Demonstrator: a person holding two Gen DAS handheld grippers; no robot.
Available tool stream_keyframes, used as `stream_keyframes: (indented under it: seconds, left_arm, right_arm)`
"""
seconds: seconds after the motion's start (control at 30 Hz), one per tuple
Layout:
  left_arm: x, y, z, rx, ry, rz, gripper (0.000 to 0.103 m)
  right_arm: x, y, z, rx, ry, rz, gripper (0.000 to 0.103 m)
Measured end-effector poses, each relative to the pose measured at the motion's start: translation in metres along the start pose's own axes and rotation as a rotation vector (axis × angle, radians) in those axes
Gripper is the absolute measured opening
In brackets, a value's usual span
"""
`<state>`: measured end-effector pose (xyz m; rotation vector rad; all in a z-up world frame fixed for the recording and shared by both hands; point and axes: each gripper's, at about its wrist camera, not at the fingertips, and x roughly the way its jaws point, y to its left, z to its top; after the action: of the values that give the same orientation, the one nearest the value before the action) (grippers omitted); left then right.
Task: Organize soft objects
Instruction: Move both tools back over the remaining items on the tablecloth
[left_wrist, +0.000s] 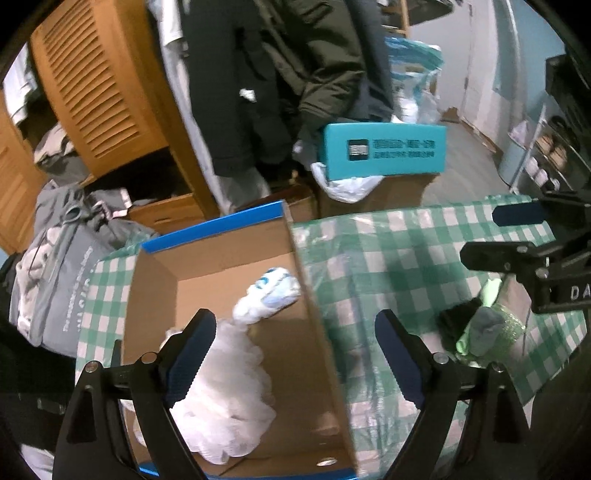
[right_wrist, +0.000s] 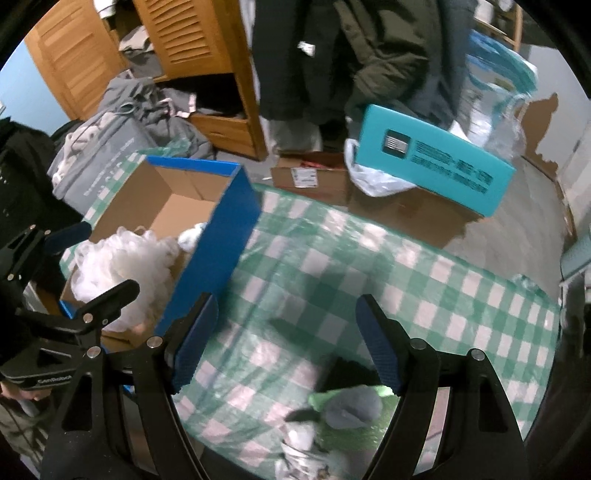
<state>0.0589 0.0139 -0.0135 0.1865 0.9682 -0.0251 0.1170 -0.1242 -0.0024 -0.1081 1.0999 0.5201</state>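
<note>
A: Soft objects sit in two places. A white mesh puff (left_wrist: 221, 380) and a rolled white-and-blue sock (left_wrist: 269, 295) lie inside the cardboard box (left_wrist: 229, 258) with the blue rim, at the left end of the table (left_wrist: 406, 251).

B: And the others?

A: A small heap (right_wrist: 347, 406) of grey, green and black soft pieces rests on the checked cloth, well apart from the box, with a pale bundle (right_wrist: 303, 454) just beside it.

B: The left hand-held gripper (left_wrist: 295, 354)?

A: Spread wide above the box, gripping nothing; the puff lies under its left finger.

B: The right hand-held gripper (right_wrist: 286, 347)?

A: Released too, fingers parted over the cloth, with the heap below near its right finger.
</note>
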Motion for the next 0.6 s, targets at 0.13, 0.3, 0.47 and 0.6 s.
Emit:
stream_keyframes:
  seconds: [0.13,0.3,0.47,0.6]
  left_arm:
    - [0.003,-0.021,0.001,0.039,0.005,-0.021,0.089]
    - [0.006,-0.05,-0.001,0.091,0.022,-0.053,0.09]
    - [0.014,-0.075,-0.002,0.13,0.047,-0.087,0.091]
    - [0.021,-0.096,-0.003,0.168,0.061,-0.102,0.091]
  right_arm:
    - [-0.006,-0.023,-0.01,0.043,-0.003,-0.022,0.078]
    - [-0.013,-0.047,-0.022,0.09,0.0,-0.048,0.078]
    - [-0.017,-0.07,-0.038,0.127,0.009,-0.082,0.078]
    - [-0.017,-0.091,-0.054,0.172,0.027,-0.104,0.078]
